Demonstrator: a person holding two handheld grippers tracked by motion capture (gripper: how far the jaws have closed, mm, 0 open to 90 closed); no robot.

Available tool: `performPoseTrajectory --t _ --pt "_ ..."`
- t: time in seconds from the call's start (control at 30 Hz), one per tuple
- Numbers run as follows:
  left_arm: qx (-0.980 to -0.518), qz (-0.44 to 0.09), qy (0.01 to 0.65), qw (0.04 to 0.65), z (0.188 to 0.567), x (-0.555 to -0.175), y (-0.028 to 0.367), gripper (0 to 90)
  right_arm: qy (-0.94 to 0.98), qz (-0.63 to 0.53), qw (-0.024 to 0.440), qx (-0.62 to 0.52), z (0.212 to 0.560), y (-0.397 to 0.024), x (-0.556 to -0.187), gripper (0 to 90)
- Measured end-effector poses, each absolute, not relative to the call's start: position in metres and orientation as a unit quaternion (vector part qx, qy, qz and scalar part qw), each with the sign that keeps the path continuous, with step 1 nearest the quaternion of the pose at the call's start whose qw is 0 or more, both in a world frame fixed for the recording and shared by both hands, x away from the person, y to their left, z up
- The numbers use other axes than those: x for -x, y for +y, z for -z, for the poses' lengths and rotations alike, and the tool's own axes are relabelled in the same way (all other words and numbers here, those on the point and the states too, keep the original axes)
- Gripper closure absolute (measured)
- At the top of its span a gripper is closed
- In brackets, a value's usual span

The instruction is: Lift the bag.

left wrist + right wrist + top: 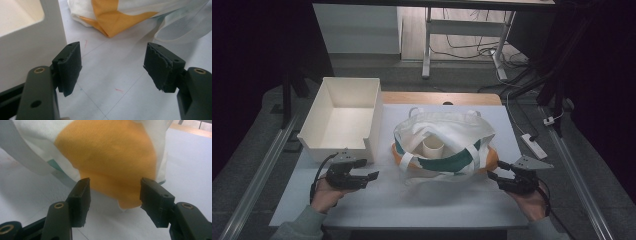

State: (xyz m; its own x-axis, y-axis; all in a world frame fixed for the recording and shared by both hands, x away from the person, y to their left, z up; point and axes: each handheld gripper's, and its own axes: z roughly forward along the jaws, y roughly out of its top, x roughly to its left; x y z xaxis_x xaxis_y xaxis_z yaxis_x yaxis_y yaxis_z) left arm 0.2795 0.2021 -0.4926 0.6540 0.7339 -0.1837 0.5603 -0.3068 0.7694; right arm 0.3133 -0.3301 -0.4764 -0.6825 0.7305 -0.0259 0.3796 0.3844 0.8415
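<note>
A white cloth tote bag (444,142) with green and orange patches lies open in the middle of the table, a pale cup-like cylinder (432,147) standing inside it. My left gripper (364,170) is open at the bag's near-left corner, apart from it, with bare table between its jaws (112,67). The bag's orange corner (112,21) and a white strap (182,27) lie just beyond. My right gripper (496,171) is open at the bag's near-right corner, its jaws either side of the orange patch (107,157), just short of the cloth (115,195).
An empty white box (343,119) stands left of the bag, its wall (30,42) close beside my left gripper. The table's white mat (412,200) has free room along the front. A power strip (533,145) lies off the right edge.
</note>
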Motion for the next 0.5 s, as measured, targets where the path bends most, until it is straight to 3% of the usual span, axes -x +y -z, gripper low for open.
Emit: performPoseTrajectory --t 0.5 --pt "-0.804 -0.099 0.402 0.427 0.4950 -0.2803 0.2016 29.8 0.810 -0.426 0.205 -0.346 0.4799 -0.3313 -0.3098 40.8"
